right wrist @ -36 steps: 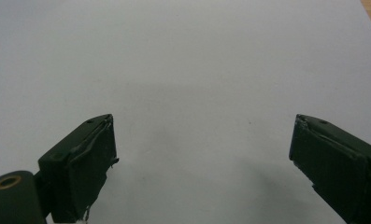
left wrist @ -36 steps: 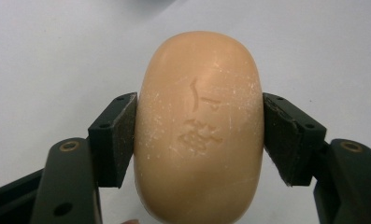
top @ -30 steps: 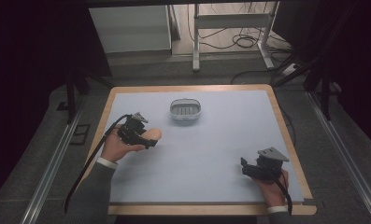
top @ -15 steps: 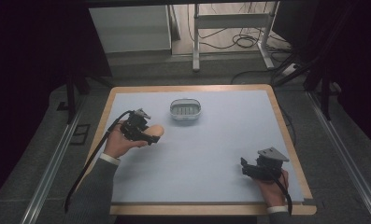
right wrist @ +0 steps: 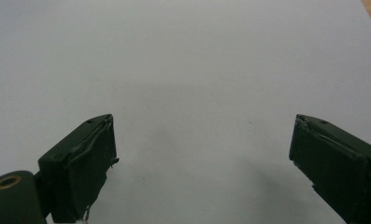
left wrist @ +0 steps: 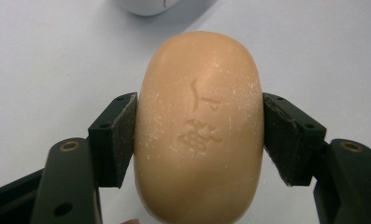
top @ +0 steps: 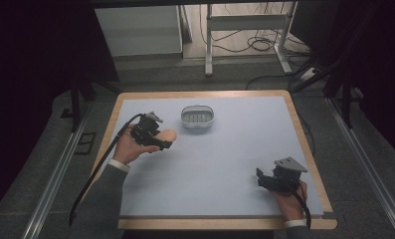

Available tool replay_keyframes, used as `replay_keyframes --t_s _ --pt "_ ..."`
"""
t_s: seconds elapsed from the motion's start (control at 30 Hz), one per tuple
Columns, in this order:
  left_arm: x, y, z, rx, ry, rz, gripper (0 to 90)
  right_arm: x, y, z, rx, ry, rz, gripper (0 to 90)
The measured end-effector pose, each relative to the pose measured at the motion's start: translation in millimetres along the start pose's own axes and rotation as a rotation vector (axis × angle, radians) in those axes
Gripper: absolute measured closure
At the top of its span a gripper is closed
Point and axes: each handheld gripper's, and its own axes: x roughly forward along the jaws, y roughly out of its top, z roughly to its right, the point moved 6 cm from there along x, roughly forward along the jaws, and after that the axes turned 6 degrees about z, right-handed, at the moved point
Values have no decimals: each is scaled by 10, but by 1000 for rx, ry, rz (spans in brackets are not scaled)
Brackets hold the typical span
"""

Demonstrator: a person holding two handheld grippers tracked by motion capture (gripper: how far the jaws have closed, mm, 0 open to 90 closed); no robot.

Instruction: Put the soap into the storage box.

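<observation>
soap could squirt from the pinch

nearest, right gripper (top: pixel 262 180) spread wide, empty, well short of the soap dish (top: pixel 197 116). closer to the dish, left gripper (left wrist: pixel 199 140) clamped on the soap bar (left wrist: pixel 199 126) by its rounded flanks; likely to slip out. bare table (top: pixel 235 144) between; far edge just behind the dish.

Your left gripper (top: pixel 157 141) holds soap (top: pixel 167 135) just before the dish (top: pixel 197 117) | your right gripper (top: pixel 262 180) sits near-right on table (top: pixel 235 149)
</observation>
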Motion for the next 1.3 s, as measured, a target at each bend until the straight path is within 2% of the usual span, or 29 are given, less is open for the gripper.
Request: replay_keyframes --t_s 0.63,1.3 --pt "82 162 -15 6 6 7 322 1 0 0 1 1 -2 74" --pt "191 367 26 28 -13 10 322 0 0 3 2 2 -1 74"
